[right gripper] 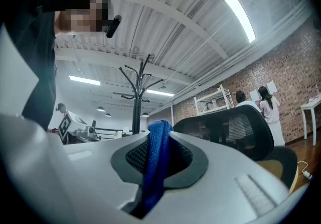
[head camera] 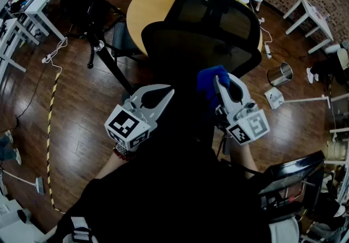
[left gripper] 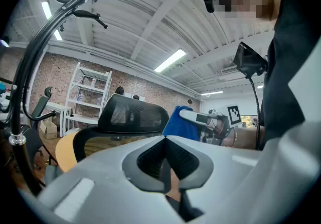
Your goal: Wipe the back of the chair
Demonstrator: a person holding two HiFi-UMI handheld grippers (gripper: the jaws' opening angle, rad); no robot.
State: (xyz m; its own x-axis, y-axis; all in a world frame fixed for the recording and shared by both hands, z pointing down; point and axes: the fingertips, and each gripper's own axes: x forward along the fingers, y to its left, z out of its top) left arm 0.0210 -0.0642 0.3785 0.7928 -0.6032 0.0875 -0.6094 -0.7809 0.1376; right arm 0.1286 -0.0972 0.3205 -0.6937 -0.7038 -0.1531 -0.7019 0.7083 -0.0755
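The right hand-held gripper (head camera: 220, 79), at centre frame, is clamped on a blue cloth (head camera: 209, 81) close by the black mesh chair back (head camera: 180, 51). The left hand-held gripper (head camera: 169, 93), just left of it, has its jaws together with nothing between them

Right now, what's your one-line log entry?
left gripper: shut, empty | right gripper: shut on blue cloth | chair back: cloth near it, contact unclear

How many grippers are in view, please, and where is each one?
2. The left gripper, shut and empty, hangs by the chair back; the right gripper, to its right, clamps a blue cloth. None seems hidden.
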